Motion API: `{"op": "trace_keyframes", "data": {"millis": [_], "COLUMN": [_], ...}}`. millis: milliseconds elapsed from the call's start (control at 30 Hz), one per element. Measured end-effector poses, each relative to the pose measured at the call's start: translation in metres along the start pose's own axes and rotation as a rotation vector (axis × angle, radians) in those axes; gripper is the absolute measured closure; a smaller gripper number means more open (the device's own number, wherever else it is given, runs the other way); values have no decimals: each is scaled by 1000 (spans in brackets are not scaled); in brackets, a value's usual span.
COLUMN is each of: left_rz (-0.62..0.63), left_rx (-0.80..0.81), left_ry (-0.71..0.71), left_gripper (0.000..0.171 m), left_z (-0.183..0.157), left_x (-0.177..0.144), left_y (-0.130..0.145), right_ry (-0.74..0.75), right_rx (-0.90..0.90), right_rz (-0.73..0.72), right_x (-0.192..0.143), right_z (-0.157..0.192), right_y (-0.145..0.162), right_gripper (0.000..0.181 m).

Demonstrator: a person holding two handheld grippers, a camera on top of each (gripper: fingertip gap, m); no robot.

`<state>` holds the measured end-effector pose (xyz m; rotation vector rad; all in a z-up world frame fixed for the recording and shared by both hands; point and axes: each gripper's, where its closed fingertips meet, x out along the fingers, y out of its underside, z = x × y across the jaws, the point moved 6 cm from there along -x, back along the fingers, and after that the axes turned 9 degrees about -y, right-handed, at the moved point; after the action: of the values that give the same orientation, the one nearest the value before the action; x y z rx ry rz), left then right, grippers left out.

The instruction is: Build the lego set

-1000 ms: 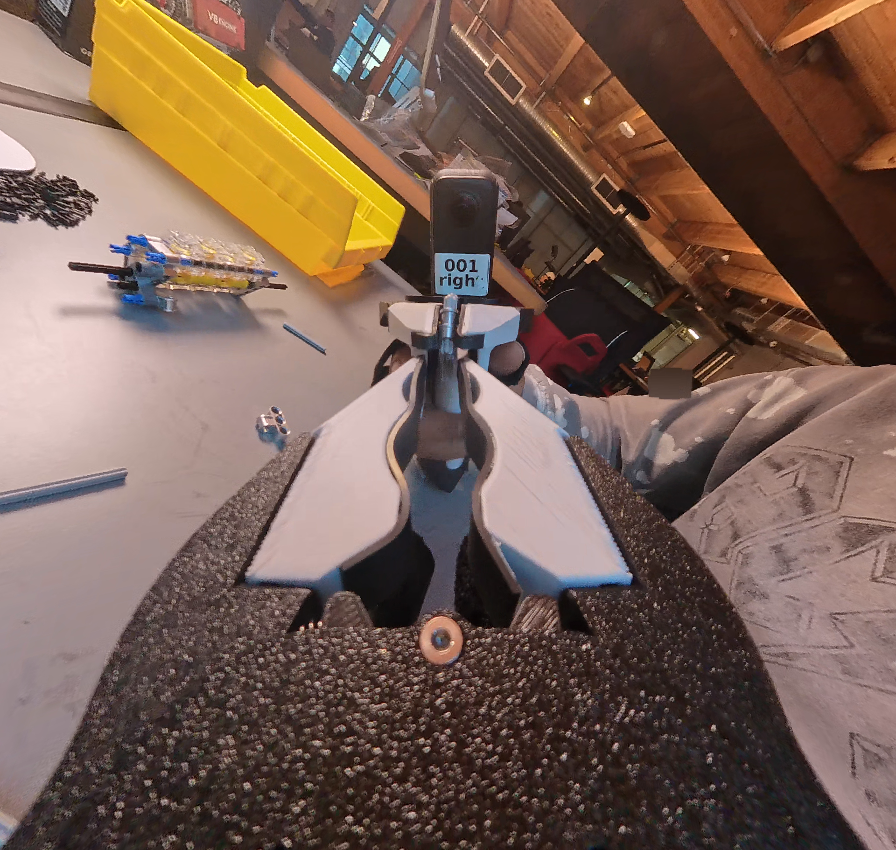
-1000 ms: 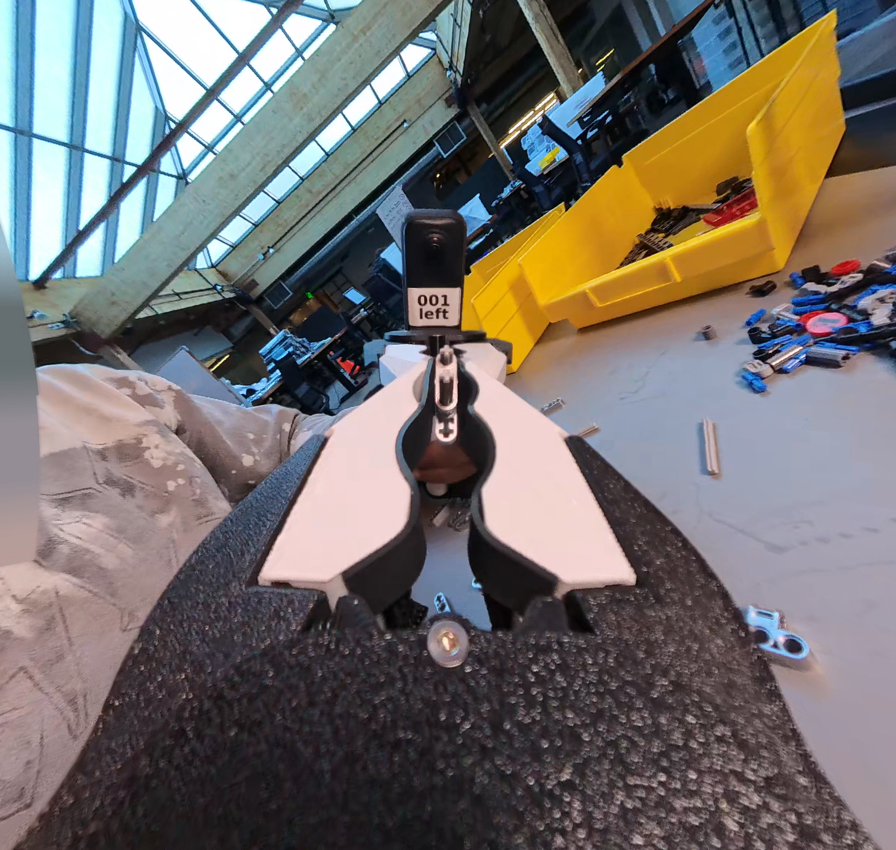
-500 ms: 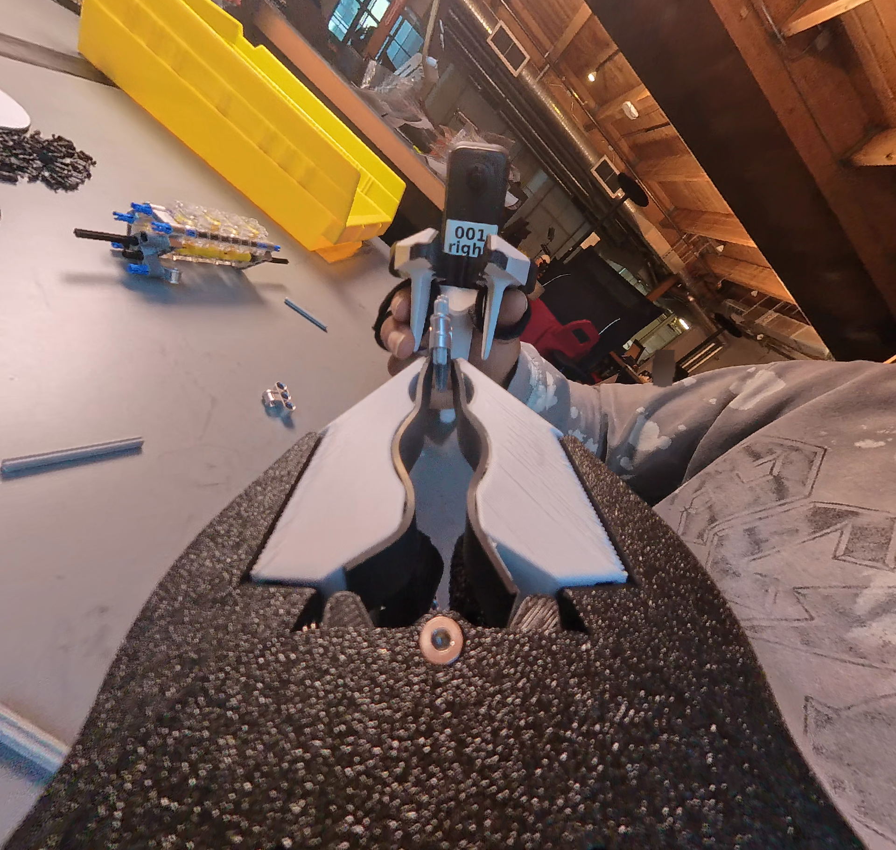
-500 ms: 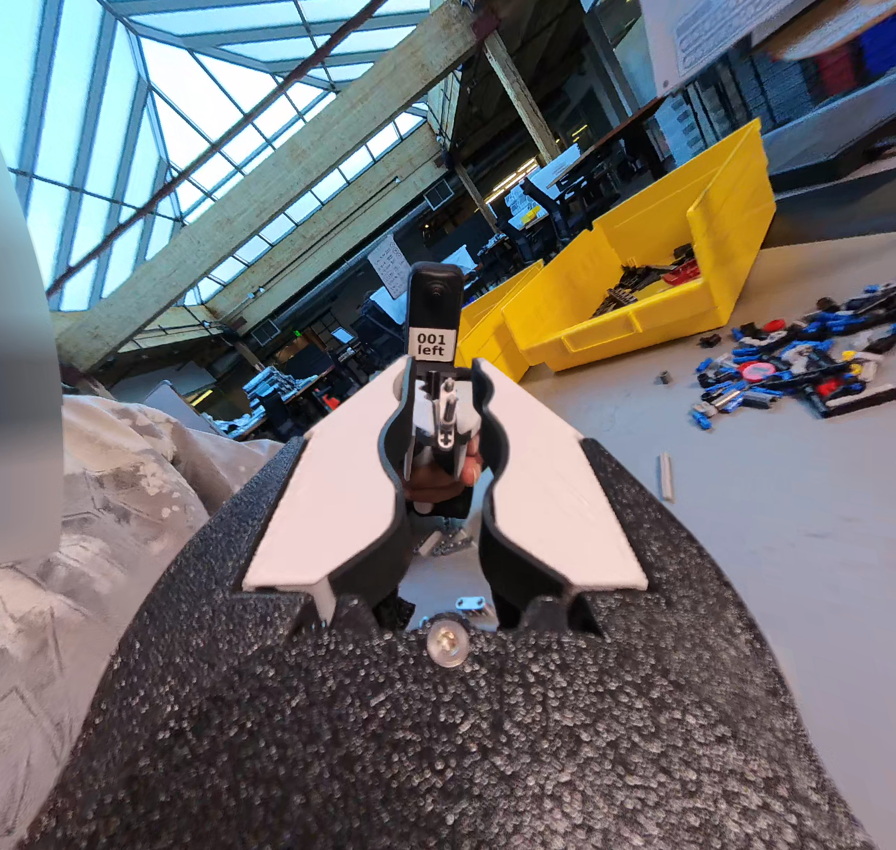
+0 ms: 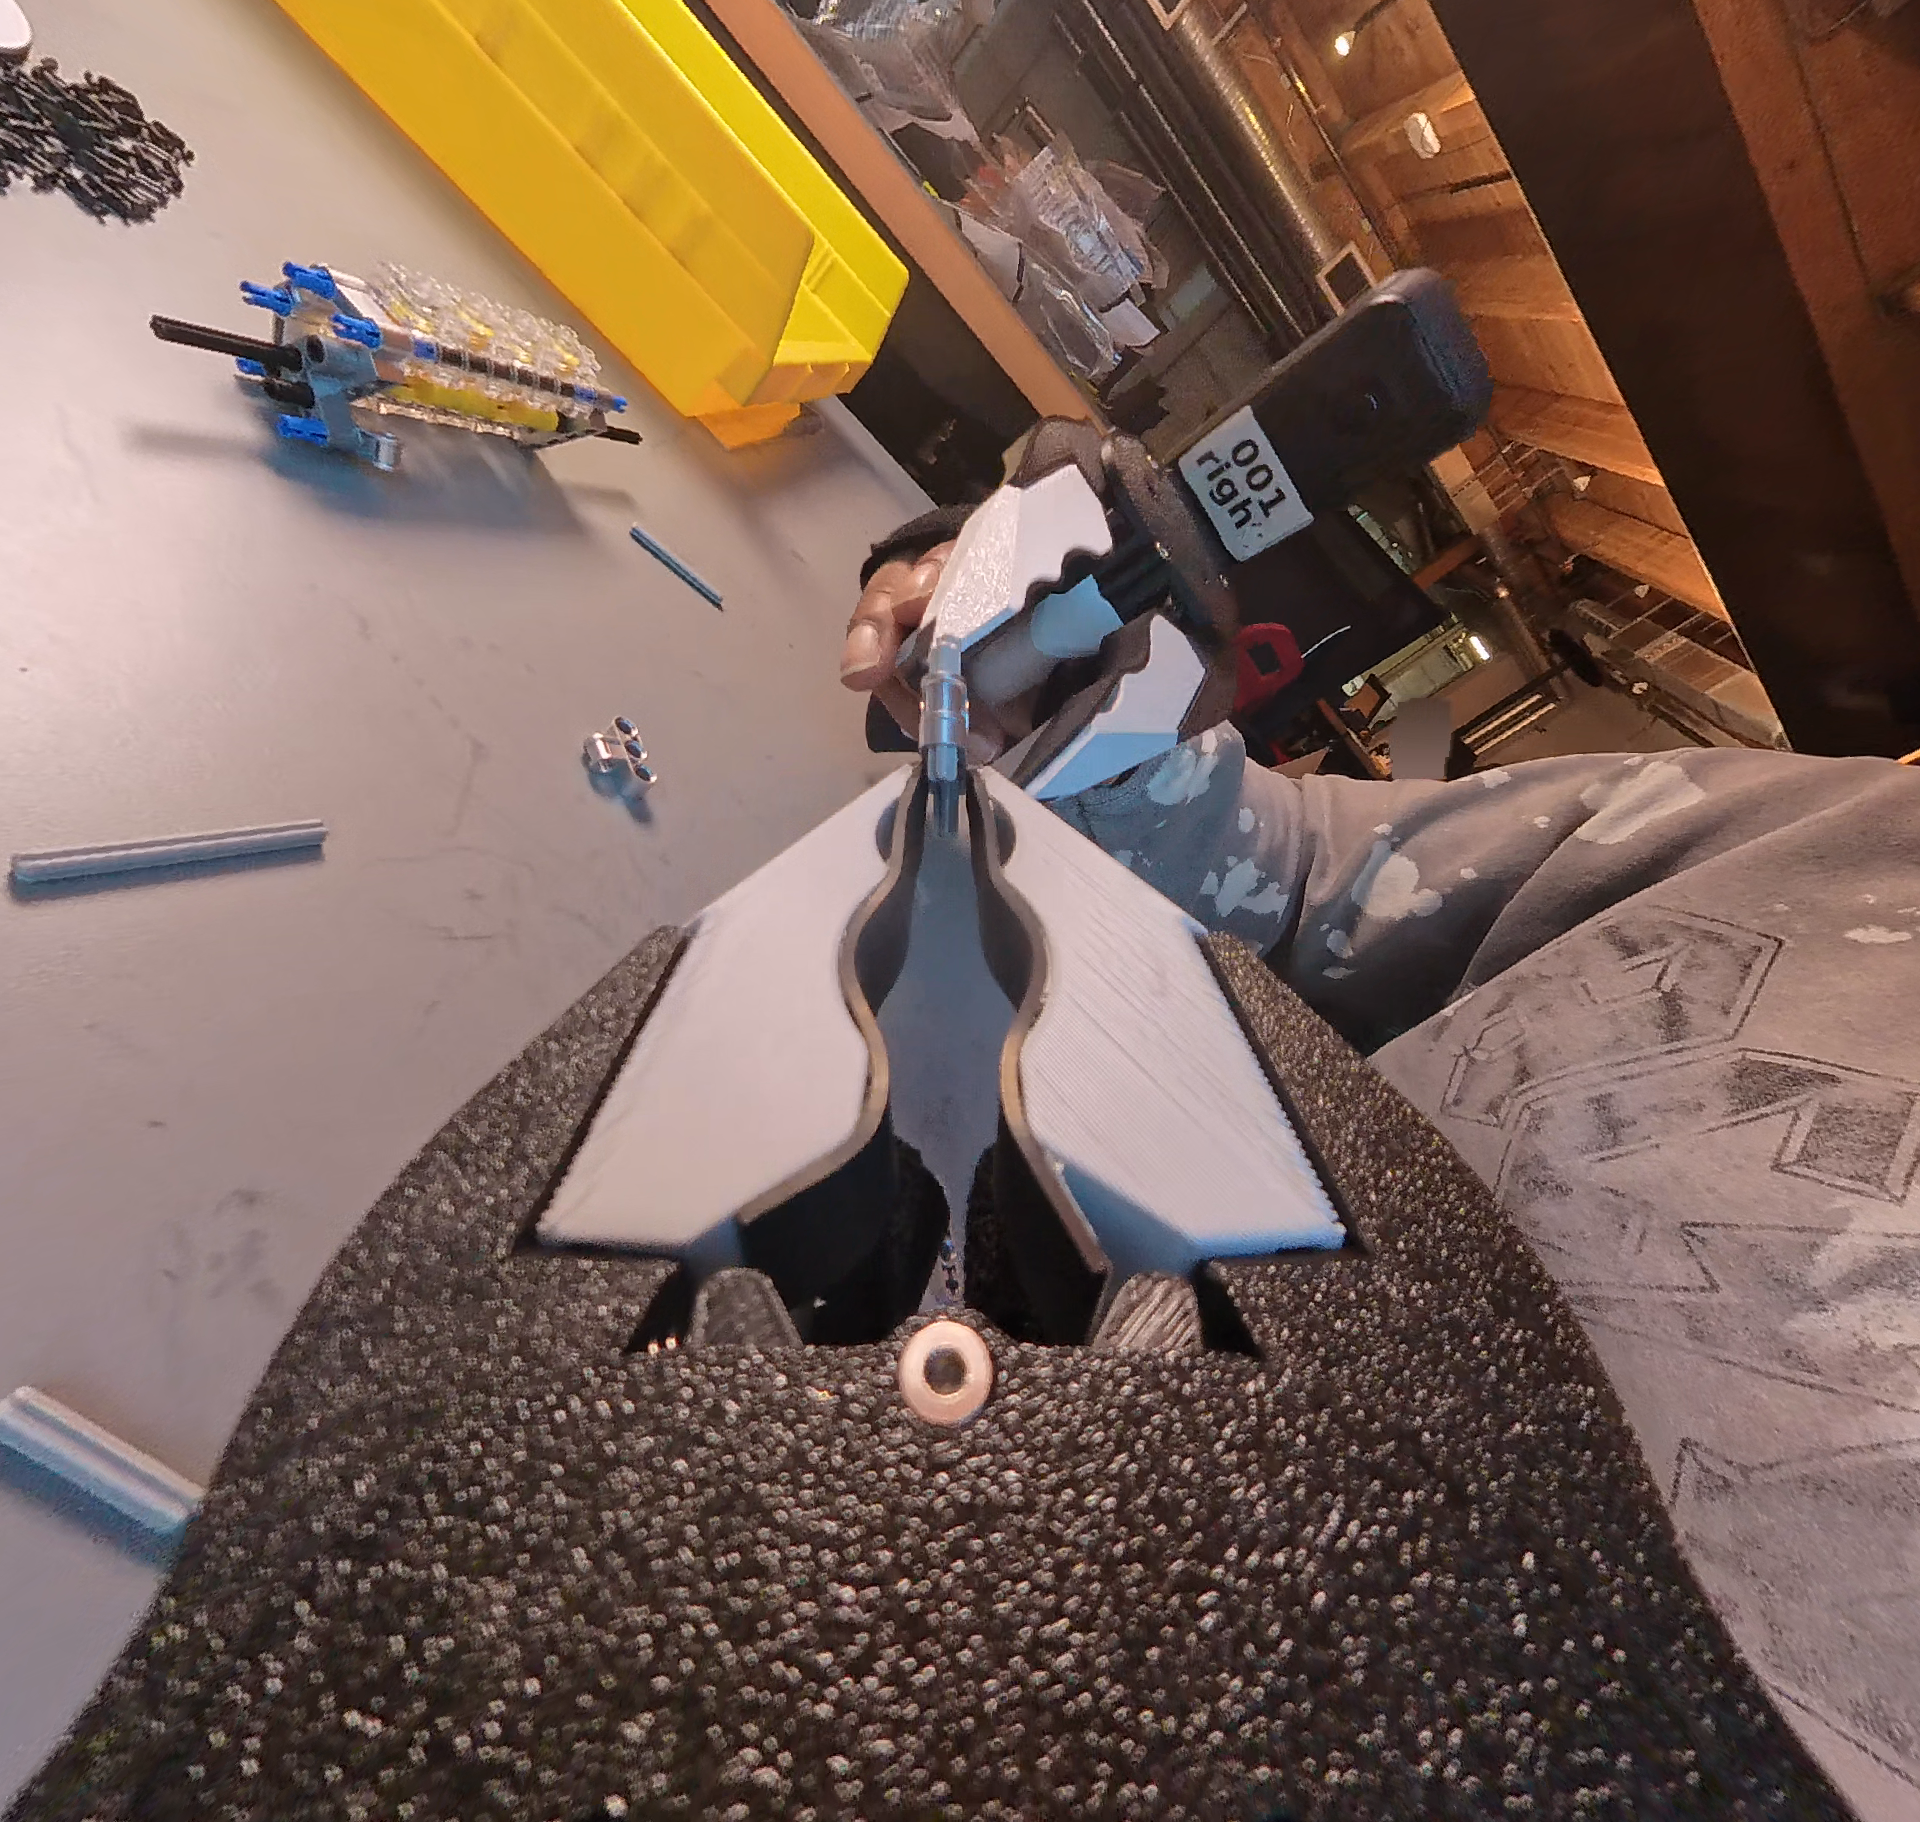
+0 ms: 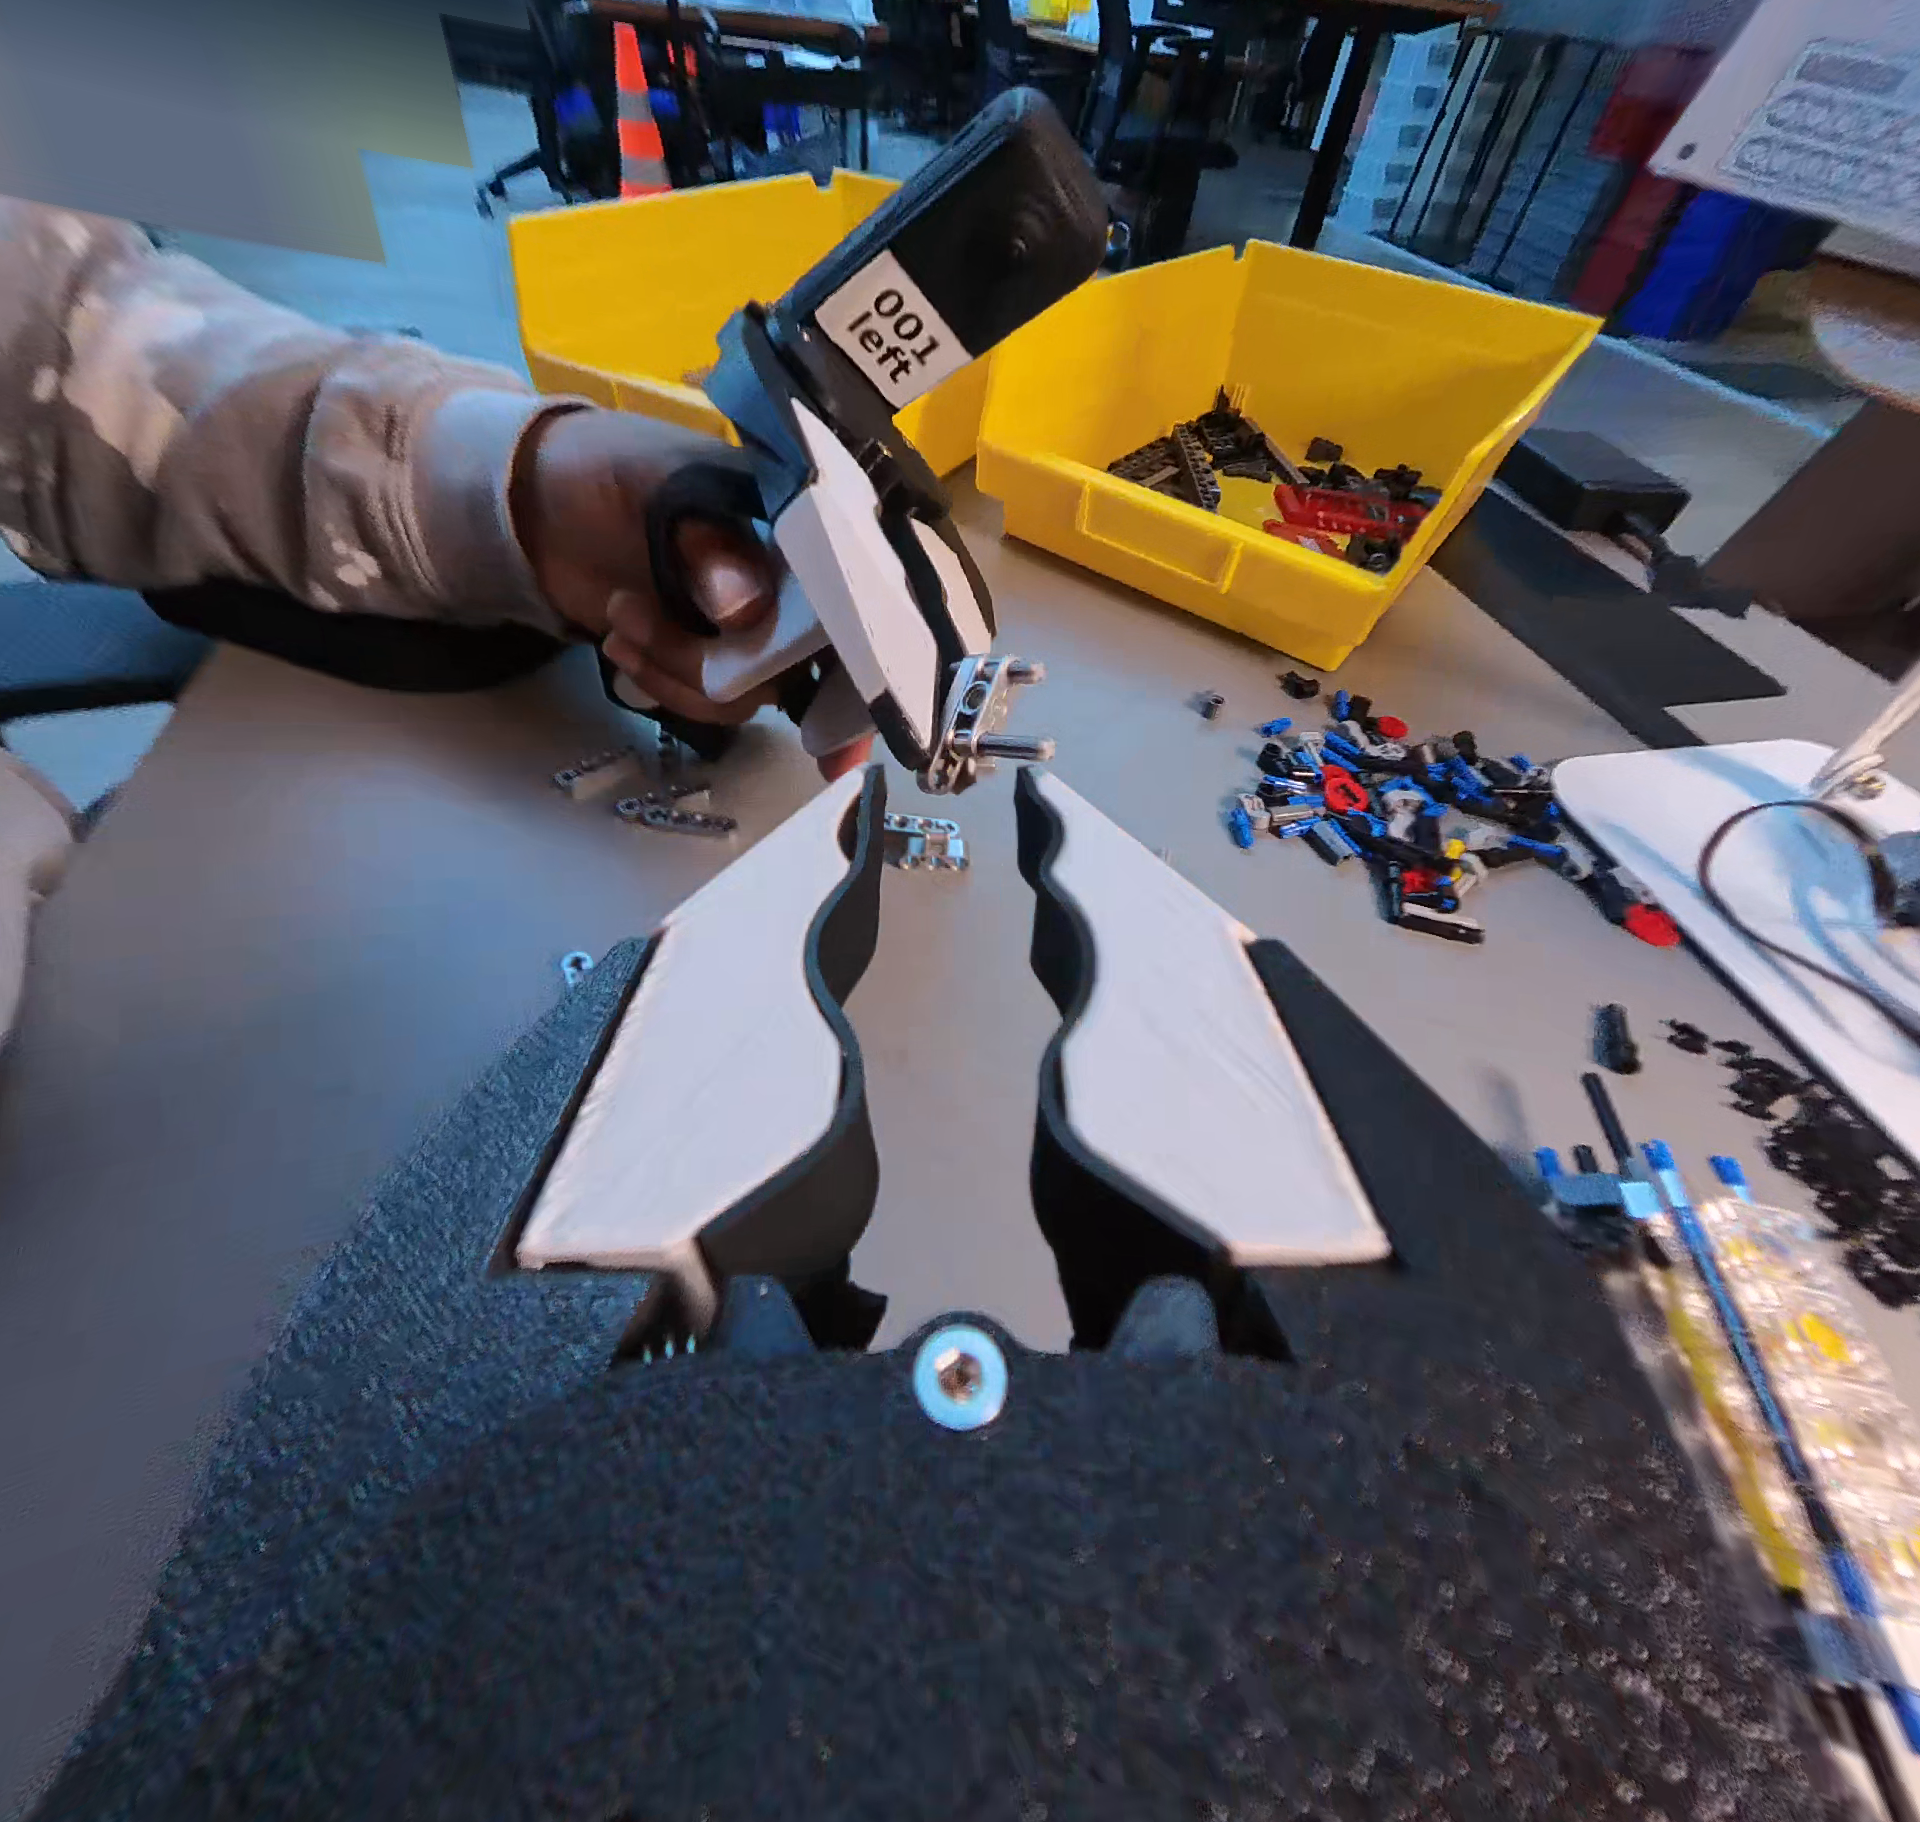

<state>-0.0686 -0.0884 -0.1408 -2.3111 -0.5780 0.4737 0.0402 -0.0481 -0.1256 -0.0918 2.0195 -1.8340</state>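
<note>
Left gripper (image 5: 943, 801): clamped on grey two-pin connector (image 6: 977, 723), raised clear of worktop (image 6: 312, 941), pins turned toward right gripper (image 6: 948, 796), probably to keep them reachable. Right gripper: spread wide, empty, tips just short of the pins. Beneath: small grey beam (image 6: 925, 853); beyond: loose parts pile (image 6: 1382, 816), yellow bin (image 6: 1288, 401). From the left wrist view, connector seen end-on, largely hidden; pin-to-finger contact undeterminable. Part-built assembly (image 5: 416, 359) cut off in the right wrist view.
</note>
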Motion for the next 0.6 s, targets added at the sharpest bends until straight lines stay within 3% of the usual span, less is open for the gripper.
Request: {"op": "trace_keyframes", "data": {"millis": [133, 600], "left_rz": [0, -61], "left_rx": [-17, -165], "left_ry": [14, 134], "left_gripper": [166, 166], "left_z": [0, -1], "left_x": [1, 3], "left_y": [1, 0], "right_ry": [56, 158], "right_rx": [-104, -202], "right_rz": [75, 67], "right_x": [4, 11], "right_z": [3, 8], "right_y": [3, -6], "right_gripper": [156, 168]}}
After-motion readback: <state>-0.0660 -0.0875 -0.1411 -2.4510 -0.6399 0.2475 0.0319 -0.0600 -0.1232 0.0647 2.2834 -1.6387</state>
